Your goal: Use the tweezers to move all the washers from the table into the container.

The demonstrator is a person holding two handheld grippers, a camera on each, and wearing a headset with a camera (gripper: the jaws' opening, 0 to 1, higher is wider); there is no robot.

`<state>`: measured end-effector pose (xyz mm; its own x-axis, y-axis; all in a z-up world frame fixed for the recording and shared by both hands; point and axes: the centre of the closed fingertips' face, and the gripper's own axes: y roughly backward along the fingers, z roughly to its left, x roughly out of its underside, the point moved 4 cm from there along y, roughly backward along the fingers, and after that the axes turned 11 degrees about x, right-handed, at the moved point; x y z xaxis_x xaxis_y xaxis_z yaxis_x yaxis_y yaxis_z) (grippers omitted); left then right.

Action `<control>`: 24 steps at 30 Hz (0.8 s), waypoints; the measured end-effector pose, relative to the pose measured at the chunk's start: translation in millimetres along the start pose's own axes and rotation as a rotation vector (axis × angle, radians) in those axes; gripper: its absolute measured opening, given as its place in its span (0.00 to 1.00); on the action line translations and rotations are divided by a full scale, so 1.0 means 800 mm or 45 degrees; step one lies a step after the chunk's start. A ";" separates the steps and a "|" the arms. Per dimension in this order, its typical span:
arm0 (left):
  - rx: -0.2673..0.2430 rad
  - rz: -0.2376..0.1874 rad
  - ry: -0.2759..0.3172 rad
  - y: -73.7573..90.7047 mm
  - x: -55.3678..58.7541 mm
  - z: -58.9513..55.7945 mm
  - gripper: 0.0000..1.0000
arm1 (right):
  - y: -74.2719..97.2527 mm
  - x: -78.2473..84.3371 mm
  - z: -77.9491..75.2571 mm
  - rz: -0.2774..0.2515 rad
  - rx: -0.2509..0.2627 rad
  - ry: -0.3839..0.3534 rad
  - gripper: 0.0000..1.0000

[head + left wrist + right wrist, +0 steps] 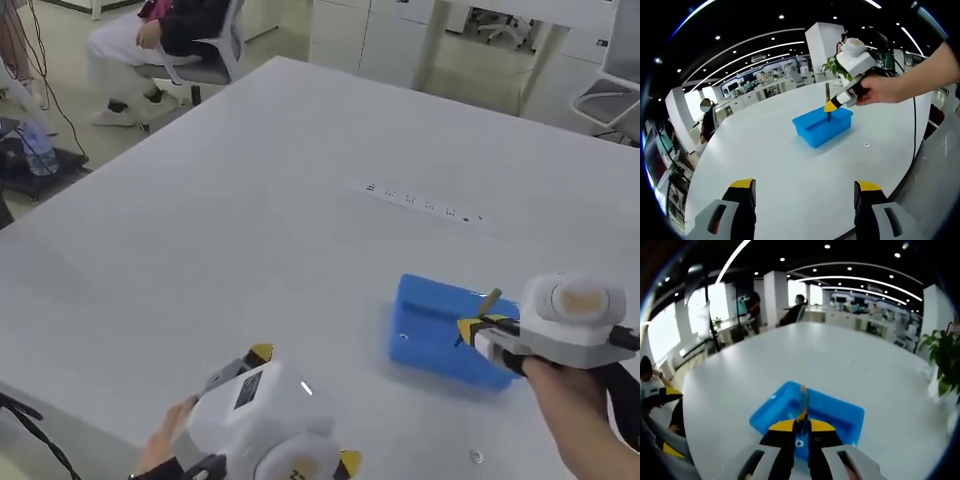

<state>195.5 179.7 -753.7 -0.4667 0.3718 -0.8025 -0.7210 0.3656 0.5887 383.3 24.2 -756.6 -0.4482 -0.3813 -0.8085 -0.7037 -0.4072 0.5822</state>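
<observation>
your right gripper (801, 426) was clamped tight on the tweezers (803, 399), their tips dipping into the blue container (425, 310). your left gripper (805, 185) hung over the white table (250, 230), jaws spread wide, gripping nothing. one washer (476, 457) lay on the table near your right hand (565, 400), outside the container.

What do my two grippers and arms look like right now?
Left gripper and right gripper: white rounded housings, grey-and-black jaws capped in yellow. The left housing carries a printed label. A thin black cable hangs from the right one. The right forearm is unsleeved.
</observation>
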 end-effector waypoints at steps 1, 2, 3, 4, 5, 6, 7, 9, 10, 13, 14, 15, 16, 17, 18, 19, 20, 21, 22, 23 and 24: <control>-0.001 0.000 -0.002 0.000 0.000 0.000 0.82 | 0.007 -0.005 0.000 -0.017 -0.013 0.000 0.05; -0.004 0.001 -0.007 0.000 0.000 0.000 0.82 | 0.014 -0.007 -0.001 -0.029 -0.018 0.003 0.05; -0.005 0.001 -0.008 0.000 0.000 0.000 0.82 | 0.020 -0.010 -0.002 -0.047 -0.020 0.010 0.05; -0.006 0.000 -0.007 0.000 0.000 0.001 0.82 | 0.028 -0.013 -0.001 -0.061 -0.019 0.013 0.05; -0.008 -0.003 -0.005 0.000 0.000 0.001 0.82 | 0.038 -0.016 -0.002 -0.076 -0.023 0.015 0.05; -0.010 -0.006 -0.003 0.000 -0.001 0.001 0.82 | 0.039 -0.020 -0.001 -0.092 -0.030 0.014 0.05; -0.011 -0.007 -0.002 0.000 -0.001 0.002 0.82 | 0.046 -0.023 -0.002 -0.104 -0.033 0.005 0.05; -0.009 -0.006 -0.004 0.000 -0.001 0.001 0.82 | 0.058 -0.025 -0.004 -0.120 -0.037 -0.002 0.05; -0.009 -0.005 -0.006 0.000 -0.001 0.001 0.81 | 0.061 -0.025 -0.002 -0.128 -0.044 -0.007 0.05; -0.009 -0.003 -0.008 0.000 -0.001 0.001 0.81 | 0.075 -0.017 0.004 -0.133 -0.060 -0.030 0.05; -0.010 -0.002 -0.008 0.000 -0.001 0.001 0.81 | 0.084 -0.011 0.005 -0.128 -0.062 -0.036 0.05; -0.011 -0.003 -0.007 0.000 -0.001 0.002 0.81 | 0.087 -0.007 0.008 -0.123 -0.064 -0.034 0.05; -0.010 -0.004 -0.006 0.000 -0.001 0.002 0.81 | 0.089 0.000 0.010 -0.116 -0.060 -0.024 0.05; -0.009 -0.004 -0.007 0.000 -0.001 0.001 0.81 | 0.091 0.005 0.011 -0.108 -0.060 -0.016 0.05; -0.008 -0.002 -0.009 0.000 -0.001 0.001 0.81 | 0.092 0.013 0.013 -0.095 -0.064 -0.016 0.05; -0.008 0.000 -0.012 0.000 -0.001 0.001 0.81 | 0.094 0.018 0.014 -0.088 -0.070 -0.023 0.05; -0.007 0.002 -0.015 0.000 -0.001 0.001 0.81 | 0.095 0.024 0.016 -0.083 -0.079 -0.027 0.06; -0.008 0.003 -0.018 -0.001 0.000 0.001 0.81 | 0.096 0.032 0.020 -0.064 -0.084 -0.014 0.06; -0.009 0.005 -0.018 -0.001 0.000 0.001 0.80 | 0.097 0.039 0.021 -0.051 -0.075 0.007 0.06; -0.008 0.005 -0.018 -0.001 0.000 0.001 0.80 | 0.097 0.046 0.022 -0.040 -0.069 0.021 0.06; -0.008 0.006 -0.017 -0.001 0.000 0.001 0.80 | 0.098 0.050 0.023 -0.031 -0.070 0.021 0.05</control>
<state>196.4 180.0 -754.2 -0.4635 0.3847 -0.7982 -0.7219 0.3585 0.5919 300.2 -7.8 -745.2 -0.4217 -0.3842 -0.8213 -0.6828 -0.4615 0.5664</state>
